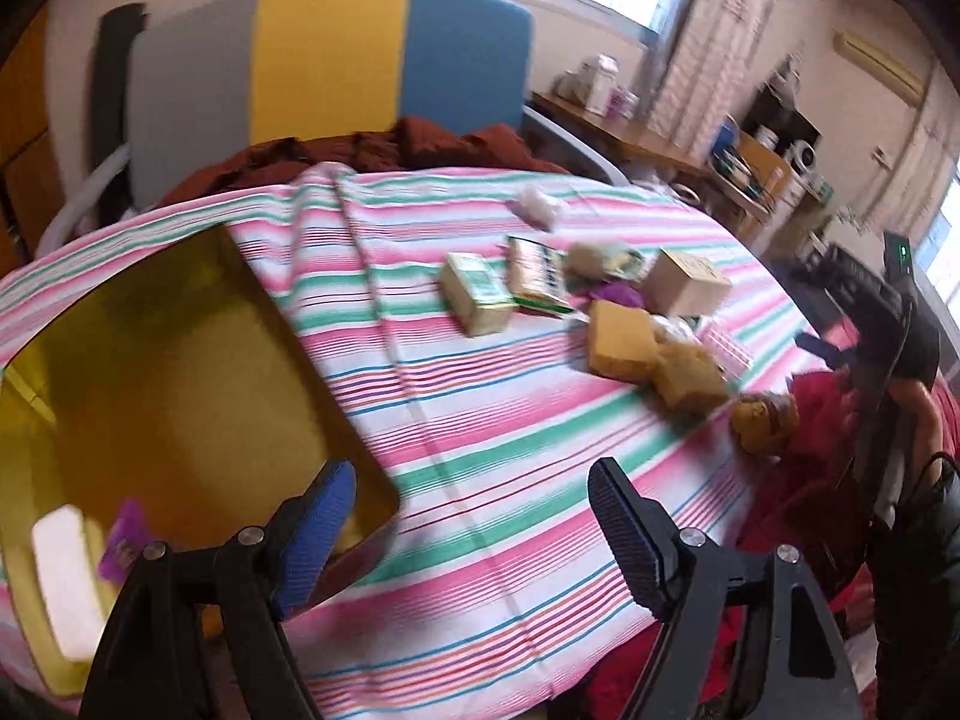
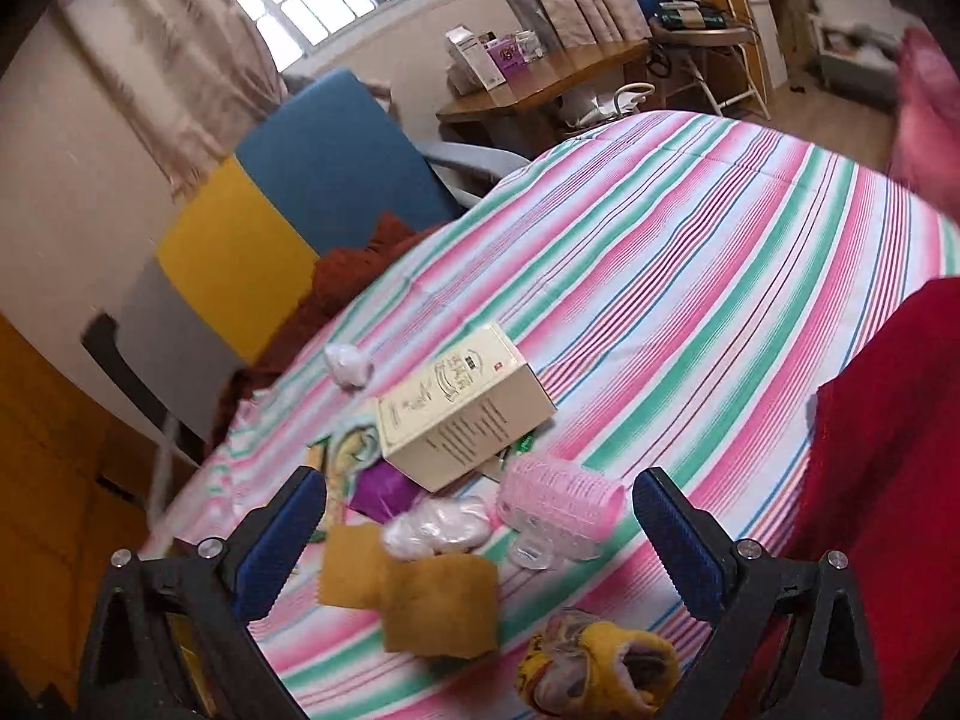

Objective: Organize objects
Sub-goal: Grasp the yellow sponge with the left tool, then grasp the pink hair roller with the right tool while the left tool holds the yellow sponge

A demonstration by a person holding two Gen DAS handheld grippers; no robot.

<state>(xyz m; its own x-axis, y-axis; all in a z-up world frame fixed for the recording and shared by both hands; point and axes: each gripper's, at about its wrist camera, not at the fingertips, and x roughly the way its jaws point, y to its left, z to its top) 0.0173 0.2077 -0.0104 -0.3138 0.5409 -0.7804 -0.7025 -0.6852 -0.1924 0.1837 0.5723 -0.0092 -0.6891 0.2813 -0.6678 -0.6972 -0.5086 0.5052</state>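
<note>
Both tongs gape wide, empty. Right tongs (image 2: 480, 534) over pink hair roller (image 2: 555, 507): center, close gently, carry to yellow box (image 1: 180, 372).

Yellow open box (image 1: 180, 360), left of frame in the left wrist view, holds a white block (image 1: 63, 576) and purple packet (image 1: 123, 540) at lower left. Right of centre, a loose cluster: green-cream carton (image 1: 477, 294), cream printed box (image 2: 462, 405) lying flat, two ochre sponges (image 2: 414, 594) touching, pink hair roller (image 2: 558, 507), clear wrapped item (image 2: 435, 528), yellow sock bundle (image 2: 600, 666). White wad (image 2: 348, 365) lies apart, further up.
</note>
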